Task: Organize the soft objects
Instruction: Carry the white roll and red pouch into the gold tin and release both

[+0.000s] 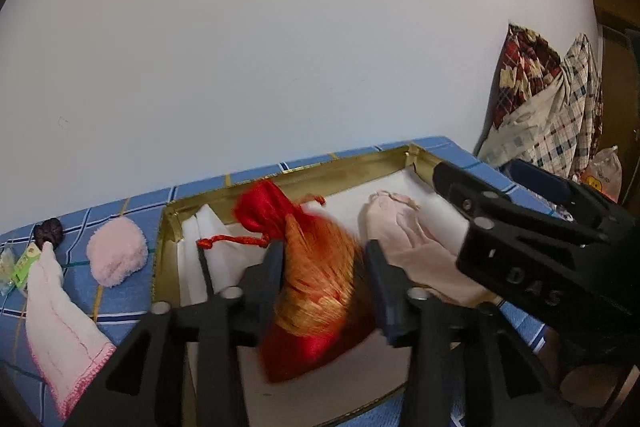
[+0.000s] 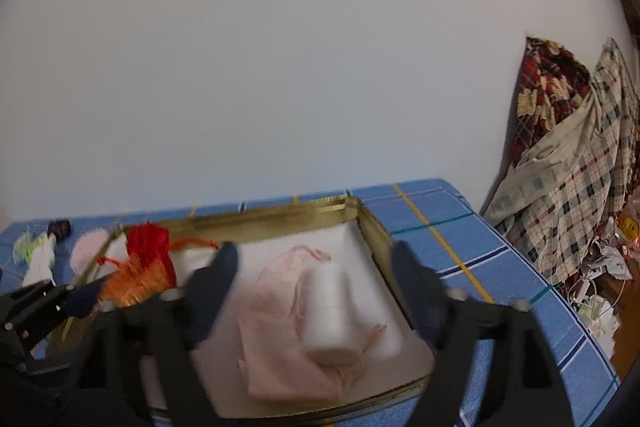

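- Risk was judged, in the left wrist view, to lie with the red drawstring pouch [image 1: 312,279]: it sat blurred between the fingers of the left claw [image 1: 324,279], over the white lining of the gold-rimmed box [image 1: 280,179], and its cord could be snagged on a finger if the claw were withdrawn.
- The left claw was seen partly released, with no firm pressing on the pouch to be made out.
- A pink fluffy ball [image 1: 117,251] and a pink-edged cloth [image 1: 60,323] were left outside on the blue checked counter [image 1: 132,291].
- In the right wrist view, the right claw [image 2: 316,267] was seen released wide, nothing being grasped.
- The pale pink cloth [image 2: 276,339] and white roll [image 2: 330,311] lay in the box between and beyond its fingers; either could be dragged out by a careless retreat.
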